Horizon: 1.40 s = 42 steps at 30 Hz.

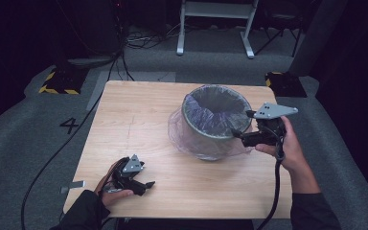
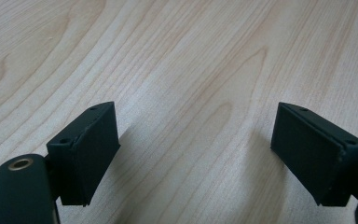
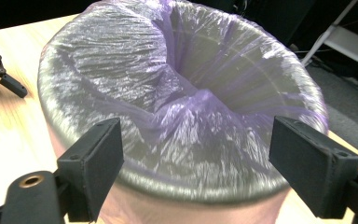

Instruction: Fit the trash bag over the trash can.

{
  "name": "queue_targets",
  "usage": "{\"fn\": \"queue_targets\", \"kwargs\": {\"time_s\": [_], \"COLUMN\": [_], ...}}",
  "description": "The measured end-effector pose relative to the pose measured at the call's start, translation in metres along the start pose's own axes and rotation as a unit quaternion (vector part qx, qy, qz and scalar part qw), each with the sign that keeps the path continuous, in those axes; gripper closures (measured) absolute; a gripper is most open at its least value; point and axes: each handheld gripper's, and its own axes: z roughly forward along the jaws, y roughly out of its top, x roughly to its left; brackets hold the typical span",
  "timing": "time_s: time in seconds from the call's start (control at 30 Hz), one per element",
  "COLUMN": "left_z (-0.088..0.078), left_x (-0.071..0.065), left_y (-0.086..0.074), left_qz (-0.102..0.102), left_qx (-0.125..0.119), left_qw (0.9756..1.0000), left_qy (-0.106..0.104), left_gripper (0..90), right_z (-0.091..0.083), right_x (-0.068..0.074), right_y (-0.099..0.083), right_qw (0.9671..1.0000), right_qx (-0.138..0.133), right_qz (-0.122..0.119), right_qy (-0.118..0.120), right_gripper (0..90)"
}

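Observation:
A round grey bin [image 1: 214,125] lined with a thin purple plastic bag [image 3: 186,107] stands on the right half of the wooden table [image 1: 139,120]. The bag's edge is folded over the rim and hangs down the outside. My right gripper [image 1: 243,124] is at the bin's right rim. In the right gripper view it [image 3: 196,168] stands open, with the near rim just beyond its pads and nothing pinched. My left gripper [image 1: 143,184] rests low over the table's near left part. Its jaws [image 2: 196,149] are open over bare wood.
Loose bag plastic [image 1: 177,132] spreads on the table at the bin's left foot. The floor beyond holds cables [image 1: 52,153], a white frame's legs [image 1: 215,28] and yellow-black striped bases [image 1: 57,84]. The left gripper's fingertips [image 3: 4,79] appear far off in the right gripper view.

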Motion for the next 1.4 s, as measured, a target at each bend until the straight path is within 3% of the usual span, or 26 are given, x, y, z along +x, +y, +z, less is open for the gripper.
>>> {"fn": "queue_targets", "kwargs": {"time_s": [0.3, 0.57, 0.7, 0.97, 1.27, 1.33, 1.4], "left_z": [0.0, 0.0, 0.0, 0.0, 0.0, 0.0, 0.0], "left_x": [0.0, 0.0, 0.0, 0.0, 0.0, 0.0, -0.001], "left_y": [0.0, 0.0, 0.0, 0.0, 0.0, 0.0, 0.0], "left_qz": [0.0, 0.0, 0.0, 0.0, 0.0, -0.001, -0.001], "left_qx": [0.0, 0.0, 0.0, 0.0, 0.0, 0.0, 0.0], "left_qw": [1.0, 1.0, 1.0, 1.0, 1.0, 1.0, 1.0], "left_qy": [0.0, 0.0, 0.0, 0.0, 0.0, 0.002, 0.003], "left_gripper": [14.6, 14.6, 14.6, 14.6, 14.6, 14.7, 15.0], "right_z": [-0.014, -0.013, -0.009, 0.007, 0.019, 0.018, 0.017], "right_x": [0.004, 0.006, 0.011, 0.018, 0.017, 0.018, 0.02], "right_y": [-0.018, -0.043, -0.06, -0.097, -0.145, -0.156, -0.169], "right_qw": [0.9999, 0.9998, 0.9997, 0.9978, 0.9951, 0.9947, 0.9948], "right_qx": [-0.005, 0.004, 0.013, 0.059, 0.091, 0.088, 0.081], "right_qz": [0.0, 0.006, 0.003, -0.003, 0.027, 0.037, 0.052], "right_qy": [-0.012, -0.019, -0.02, -0.03, -0.029, -0.038, -0.033], "right_gripper": [17.4, 17.2, 17.1, 16.9, 16.9, 18.0, 17.9]}}
